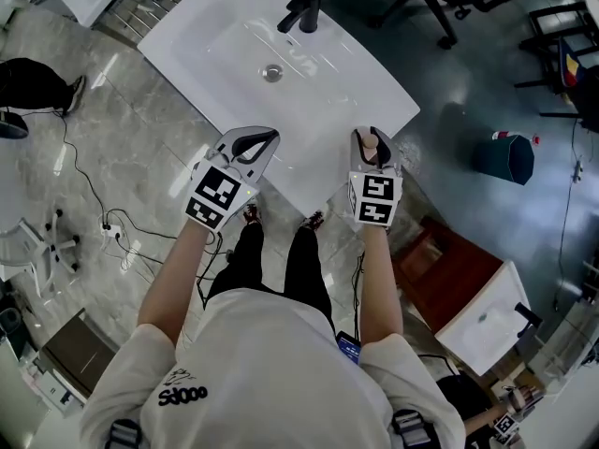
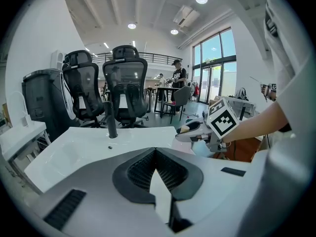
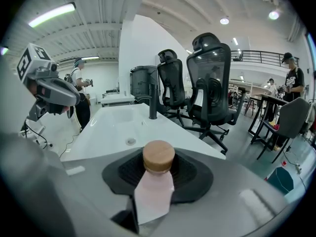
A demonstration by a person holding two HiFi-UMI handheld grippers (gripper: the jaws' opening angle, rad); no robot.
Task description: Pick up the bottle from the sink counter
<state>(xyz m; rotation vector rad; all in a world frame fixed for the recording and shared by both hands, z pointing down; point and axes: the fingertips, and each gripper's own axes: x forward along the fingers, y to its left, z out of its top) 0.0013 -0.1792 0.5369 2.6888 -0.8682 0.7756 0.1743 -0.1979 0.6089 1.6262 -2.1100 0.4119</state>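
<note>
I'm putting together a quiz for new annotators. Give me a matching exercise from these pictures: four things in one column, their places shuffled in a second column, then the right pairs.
Things:
1. bottle
2. faucet
3. drain
4. teal bin

Places:
A. on the floor beside the sink
B. between the fingers of the right gripper
C. in the middle of the sink
D. at the far side of the sink

Pairs: 1-B; 2-D; 3-C; 4-A

I saw the pale pink, tan-capped bottle [image 3: 157, 184] upright between the right gripper's [image 1: 373, 150] jaws, at the white surface's [image 1: 379, 92] near edge.
</note>
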